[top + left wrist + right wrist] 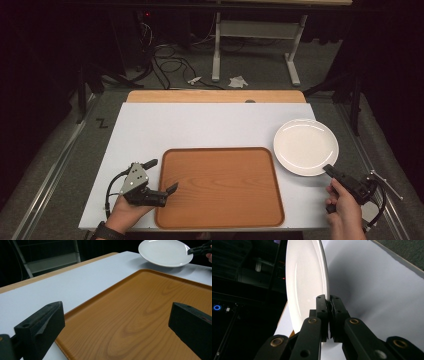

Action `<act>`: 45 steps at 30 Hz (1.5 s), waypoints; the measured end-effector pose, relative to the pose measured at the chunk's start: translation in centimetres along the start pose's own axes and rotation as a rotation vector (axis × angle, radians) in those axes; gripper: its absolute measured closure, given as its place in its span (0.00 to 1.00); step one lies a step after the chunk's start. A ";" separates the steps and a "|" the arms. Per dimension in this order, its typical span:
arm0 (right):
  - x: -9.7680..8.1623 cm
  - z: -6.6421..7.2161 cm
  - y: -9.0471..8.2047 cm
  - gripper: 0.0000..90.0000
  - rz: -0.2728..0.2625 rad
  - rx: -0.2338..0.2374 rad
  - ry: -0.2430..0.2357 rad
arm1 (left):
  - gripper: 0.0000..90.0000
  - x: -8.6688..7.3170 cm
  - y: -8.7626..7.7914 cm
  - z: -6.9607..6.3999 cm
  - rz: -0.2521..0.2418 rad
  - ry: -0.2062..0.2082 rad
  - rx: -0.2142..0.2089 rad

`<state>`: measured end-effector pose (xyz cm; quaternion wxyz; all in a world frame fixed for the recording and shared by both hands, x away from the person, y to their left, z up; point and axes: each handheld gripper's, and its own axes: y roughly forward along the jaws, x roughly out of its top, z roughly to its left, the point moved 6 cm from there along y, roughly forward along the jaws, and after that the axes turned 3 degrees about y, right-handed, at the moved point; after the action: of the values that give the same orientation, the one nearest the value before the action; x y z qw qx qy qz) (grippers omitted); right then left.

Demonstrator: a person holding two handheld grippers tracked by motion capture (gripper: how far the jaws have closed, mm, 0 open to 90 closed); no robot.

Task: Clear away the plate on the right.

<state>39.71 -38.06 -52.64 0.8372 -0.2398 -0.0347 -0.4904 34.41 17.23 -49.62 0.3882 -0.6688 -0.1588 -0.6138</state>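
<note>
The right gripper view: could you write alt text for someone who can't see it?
Two black jaws of the right gripper are clamped shut on the rim of a white plate, which appears edge-on and upright because the camera is rolled. To the plate's right lies the pale table; to its left is a dark room with a small blue light.

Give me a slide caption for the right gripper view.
Right tongs clamped on the white plate's rim above the white table.

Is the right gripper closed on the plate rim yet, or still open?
Closed. In the right gripper view the right gripper has its jaws pinched on the white plate's rim.
</note>
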 end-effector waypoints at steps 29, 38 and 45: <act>-1.7 3.1 0.5 1.00 0.085 0.112 -0.076 | 0.00 0.2 -0.3 0.4 -0.022 -0.014 0.020; -3.1 4.0 1.3 1.00 0.132 0.123 -0.110 | 0.00 0.3 -0.4 0.4 -0.027 -0.013 0.018; -4.4 4.8 1.8 1.00 0.176 0.141 -0.127 | 0.00 0.4 -0.5 0.5 -0.037 -0.019 0.023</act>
<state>39.77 -31.72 -50.34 0.8879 -0.2131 -0.1008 -0.3950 34.49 17.86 -49.06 0.3829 -0.6671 -0.1822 -0.6126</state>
